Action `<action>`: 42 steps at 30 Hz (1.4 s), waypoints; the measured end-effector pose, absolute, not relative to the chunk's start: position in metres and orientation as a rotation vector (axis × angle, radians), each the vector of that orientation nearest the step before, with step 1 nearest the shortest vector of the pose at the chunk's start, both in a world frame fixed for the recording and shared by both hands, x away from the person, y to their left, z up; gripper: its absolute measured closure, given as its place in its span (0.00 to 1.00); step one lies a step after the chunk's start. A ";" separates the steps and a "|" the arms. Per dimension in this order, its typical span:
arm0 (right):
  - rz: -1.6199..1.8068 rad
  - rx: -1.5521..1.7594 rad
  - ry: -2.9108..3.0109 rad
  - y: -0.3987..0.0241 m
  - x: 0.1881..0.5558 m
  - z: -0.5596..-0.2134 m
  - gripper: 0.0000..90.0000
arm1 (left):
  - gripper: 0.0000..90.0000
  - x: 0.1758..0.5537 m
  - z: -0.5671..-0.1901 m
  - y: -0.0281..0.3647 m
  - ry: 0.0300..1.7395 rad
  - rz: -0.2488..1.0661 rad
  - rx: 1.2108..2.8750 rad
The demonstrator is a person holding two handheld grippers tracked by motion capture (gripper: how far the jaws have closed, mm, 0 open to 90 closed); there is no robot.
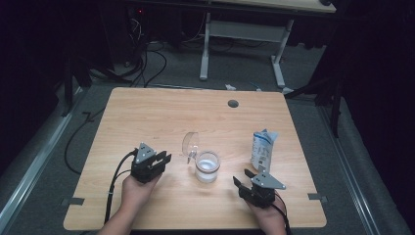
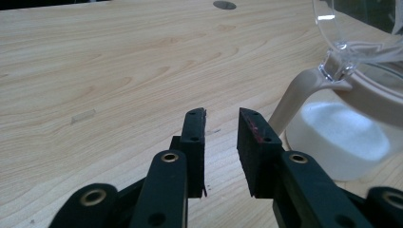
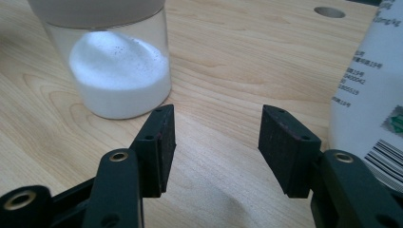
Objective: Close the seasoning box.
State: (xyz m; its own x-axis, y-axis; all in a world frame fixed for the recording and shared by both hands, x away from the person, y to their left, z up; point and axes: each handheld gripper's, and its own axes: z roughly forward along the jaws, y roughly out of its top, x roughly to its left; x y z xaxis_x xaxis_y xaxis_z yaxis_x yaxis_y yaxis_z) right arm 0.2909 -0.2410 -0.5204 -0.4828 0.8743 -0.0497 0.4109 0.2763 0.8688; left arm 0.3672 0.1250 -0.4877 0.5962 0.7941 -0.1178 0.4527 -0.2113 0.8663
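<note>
A clear glass jar (image 1: pixel 207 167) with white powder in its bottom stands at the table's middle front, its hinged clear lid (image 1: pixel 191 144) tipped up and open. My left gripper (image 1: pixel 164 159) lies just left of it, apart from it. In the left gripper view the jaws (image 2: pixel 222 116) are open by a narrow gap over bare wood, and the jar (image 2: pixel 337 137) stands close at the right. A white and blue bag (image 1: pixel 263 149) stands upright right of the jar. My right gripper (image 1: pixel 241 178) is open in front of it, between jar (image 3: pixel 121 71) and bag (image 3: pixel 368 95), holding nothing.
The wooden table (image 1: pixel 147 112) has a round cable hole (image 1: pixel 233 104) near its far edge. Grey tape marks (image 1: pixel 72 201) sit at the front corners. Beyond the table are a white desk frame (image 1: pixel 205 49) and cables on the floor.
</note>
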 end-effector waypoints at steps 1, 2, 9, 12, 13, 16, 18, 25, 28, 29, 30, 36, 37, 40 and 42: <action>1.136 1.145 2.020 -0.240 0.291 -0.521 0.53 | 0.82 0.367 -0.487 0.124 1.006 0.440 1.850; 1.133 1.146 2.025 -0.240 0.291 -0.521 0.53 | 0.83 0.368 -0.487 0.123 1.003 0.443 1.850; 1.142 1.128 2.025 -0.237 0.292 -0.519 0.53 | 0.92 0.370 -0.481 0.120 1.009 0.452 1.830; 1.146 1.125 2.027 -0.237 0.294 -0.518 0.53 | 0.95 0.370 -0.479 0.120 1.014 0.457 1.827; 1.154 1.124 2.024 -0.236 0.296 -0.518 0.53 | 0.95 0.369 -0.479 0.120 1.016 0.458 1.823; 1.162 1.126 2.025 -0.236 0.299 -0.517 0.54 | 0.97 0.369 -0.478 0.120 1.023 0.460 1.820; 1.174 1.127 2.022 -0.234 0.302 -0.516 0.58 | 0.98 0.369 -0.477 0.119 1.026 0.461 1.825; 1.198 1.137 2.036 -0.227 0.309 -0.515 0.65 | 1.00 0.371 -0.472 0.113 1.028 0.459 1.821; 1.197 1.119 2.052 -0.221 0.311 -0.515 0.68 | 1.00 0.372 -0.470 0.111 1.032 0.458 1.809; 1.198 1.110 2.058 -0.220 0.311 -0.515 0.68 | 1.00 0.373 -0.468 0.109 1.032 0.457 1.805; 1.192 1.107 2.057 -0.217 0.312 -0.515 0.69 | 1.00 0.373 -0.467 0.108 1.030 0.457 1.804; 1.178 1.087 2.077 -0.209 0.313 -0.517 0.75 | 1.00 0.375 -0.460 0.101 1.014 0.455 1.792; 1.178 1.085 2.081 -0.207 0.313 -0.517 0.80 | 1.00 0.375 -0.460 0.100 1.013 0.454 1.792; 1.179 1.080 2.087 -0.205 0.313 -0.516 0.89 | 1.00 0.377 -0.457 0.096 1.009 0.445 1.789; 1.162 1.069 2.081 -0.202 0.311 -0.516 1.00 | 1.00 0.377 -0.455 0.094 1.002 0.444 1.789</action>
